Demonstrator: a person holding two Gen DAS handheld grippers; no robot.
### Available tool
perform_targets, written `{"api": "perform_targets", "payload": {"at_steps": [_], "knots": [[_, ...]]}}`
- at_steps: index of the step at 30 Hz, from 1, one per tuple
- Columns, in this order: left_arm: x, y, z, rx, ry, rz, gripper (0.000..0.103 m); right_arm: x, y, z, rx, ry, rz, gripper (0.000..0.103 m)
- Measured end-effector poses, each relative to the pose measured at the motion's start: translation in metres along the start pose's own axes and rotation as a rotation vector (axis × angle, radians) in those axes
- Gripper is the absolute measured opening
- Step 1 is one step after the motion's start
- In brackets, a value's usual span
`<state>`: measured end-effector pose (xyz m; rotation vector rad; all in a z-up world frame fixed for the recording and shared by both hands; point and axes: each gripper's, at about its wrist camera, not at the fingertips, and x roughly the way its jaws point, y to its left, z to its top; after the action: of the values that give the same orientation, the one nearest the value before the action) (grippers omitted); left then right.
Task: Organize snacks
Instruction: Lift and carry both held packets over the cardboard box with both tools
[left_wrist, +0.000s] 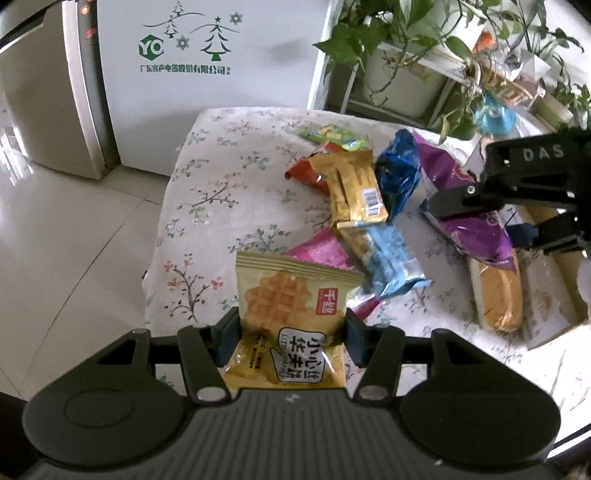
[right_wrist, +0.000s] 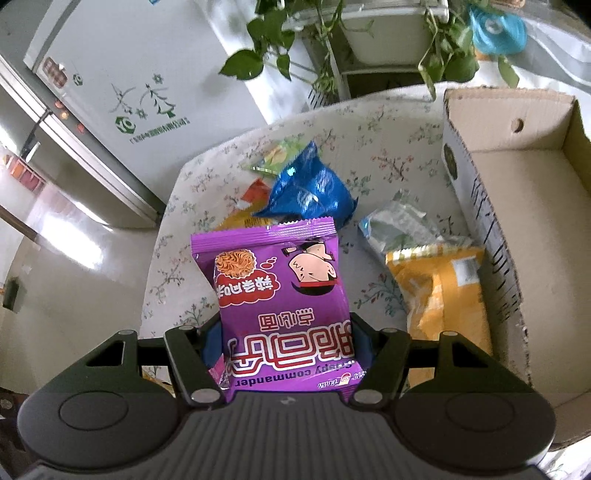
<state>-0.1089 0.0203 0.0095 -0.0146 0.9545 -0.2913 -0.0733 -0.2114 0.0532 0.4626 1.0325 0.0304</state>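
left hand-held gripper (left_wrist: 291, 334): clamping yellow waffle packet (left_wrist: 291, 317)
right hand-held gripper (right_wrist: 286, 345): gripping purple noodle bag (right_wrist: 284, 306)
risk: slick bags slipping out before reaching cardboard box (right_wrist: 491, 206) at 2 o'clock

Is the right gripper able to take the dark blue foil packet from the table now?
Probably not: the right gripper is shut on a purple noodle-snack packet, so its jaws are full; the dark blue foil packet lies uncovered beyond.

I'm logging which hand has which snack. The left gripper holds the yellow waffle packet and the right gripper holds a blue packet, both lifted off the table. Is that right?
Not quite: the right gripper holds a purple noodle-snack packet, as the right wrist view shows. The blue packet lies on the table. The left gripper does hold the yellow waffle packet.
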Motion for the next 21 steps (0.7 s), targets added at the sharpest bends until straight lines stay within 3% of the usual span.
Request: {"api": "perform_targets", "payload": {"at_steps": [21], "knots": [[-0.017, -0.083, 0.032, 0.045, -0.045, -0.139, 0.056, -0.092, -0.055, 0.019, 0.083, -0.230, -0.006, 0.073]]}}
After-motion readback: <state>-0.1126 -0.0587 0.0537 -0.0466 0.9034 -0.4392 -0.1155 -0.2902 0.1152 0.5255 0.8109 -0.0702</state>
